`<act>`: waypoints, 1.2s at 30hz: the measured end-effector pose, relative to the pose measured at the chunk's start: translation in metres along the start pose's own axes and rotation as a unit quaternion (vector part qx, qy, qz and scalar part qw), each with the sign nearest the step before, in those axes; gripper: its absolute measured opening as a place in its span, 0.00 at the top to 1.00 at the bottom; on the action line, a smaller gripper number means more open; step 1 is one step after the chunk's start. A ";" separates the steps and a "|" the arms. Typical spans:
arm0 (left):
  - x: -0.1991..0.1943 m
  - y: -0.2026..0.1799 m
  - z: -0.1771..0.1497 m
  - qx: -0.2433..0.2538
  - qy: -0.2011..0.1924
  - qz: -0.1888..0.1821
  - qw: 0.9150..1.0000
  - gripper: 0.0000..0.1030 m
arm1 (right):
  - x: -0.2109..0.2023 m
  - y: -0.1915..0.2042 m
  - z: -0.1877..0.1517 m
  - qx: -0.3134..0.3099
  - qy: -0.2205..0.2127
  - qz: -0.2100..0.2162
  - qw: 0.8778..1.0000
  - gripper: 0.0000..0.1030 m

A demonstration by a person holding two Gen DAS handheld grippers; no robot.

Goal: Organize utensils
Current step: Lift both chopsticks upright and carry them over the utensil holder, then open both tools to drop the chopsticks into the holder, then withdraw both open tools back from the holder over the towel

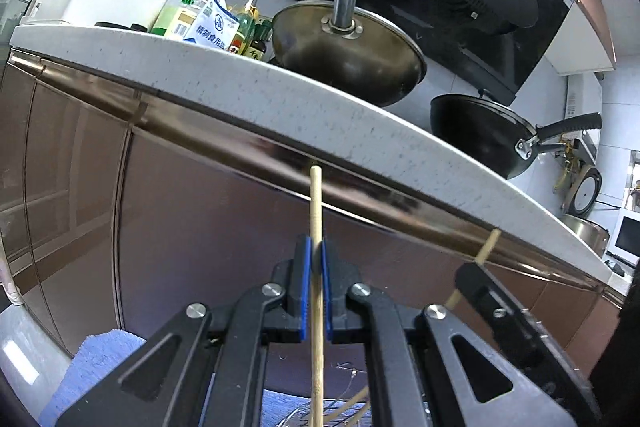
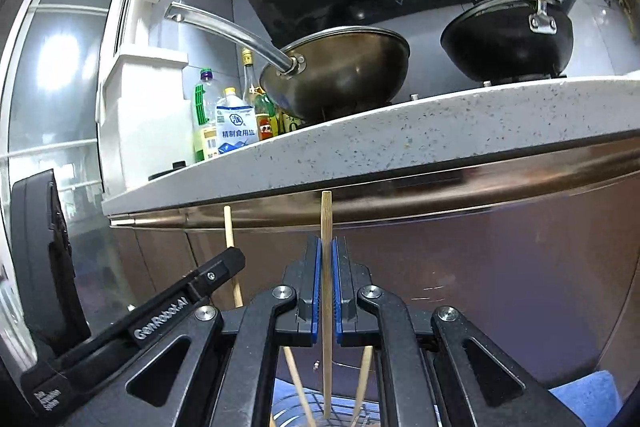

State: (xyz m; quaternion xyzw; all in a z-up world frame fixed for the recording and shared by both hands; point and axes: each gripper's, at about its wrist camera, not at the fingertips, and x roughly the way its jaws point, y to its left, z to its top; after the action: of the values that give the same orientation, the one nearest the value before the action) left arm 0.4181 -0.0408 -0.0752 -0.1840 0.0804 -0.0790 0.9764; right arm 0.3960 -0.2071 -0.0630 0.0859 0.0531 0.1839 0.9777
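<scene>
My left gripper is shut on a bamboo chopstick that stands upright between its blue pads. My right gripper is shut on a second upright bamboo chopstick. Each gripper shows in the other's view: the right one with its chopstick, the left one with its chopstick. Below both grippers a metal wire holder holds more chopsticks; it also shows in the left wrist view. Both held chopsticks reach down toward it.
A speckled white countertop hangs over brown cabinet doors straight ahead. On it stand a steel wok, a black pan and oil, sauce and salt containers. A blue cloth lies under the holder.
</scene>
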 end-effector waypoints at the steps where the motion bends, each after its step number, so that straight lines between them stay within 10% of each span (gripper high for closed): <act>1: 0.000 0.000 -0.001 -0.001 -0.002 0.002 1.000 0.95 | -0.002 0.000 0.000 -0.003 -0.001 -0.001 1.000 0.95; 25: -0.008 0.006 -0.032 0.009 -0.016 0.023 1.000 0.94 | -0.025 -0.008 -0.034 0.000 0.044 -0.010 0.999 0.94; 29: -0.021 0.004 -0.030 0.022 -0.015 0.014 1.000 0.90 | -0.031 -0.011 -0.037 0.009 0.047 -0.015 0.999 0.74; 36: -0.058 0.003 -0.011 0.032 -0.012 0.006 0.999 0.75 | -0.059 -0.007 -0.020 0.011 0.031 -0.026 0.999 0.72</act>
State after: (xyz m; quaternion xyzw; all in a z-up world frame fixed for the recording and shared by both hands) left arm 0.3600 -0.0312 -0.0786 -0.1531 0.0674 -0.0732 0.9832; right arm 0.3407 -0.2321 -0.0799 0.0894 0.0877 0.1603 0.9791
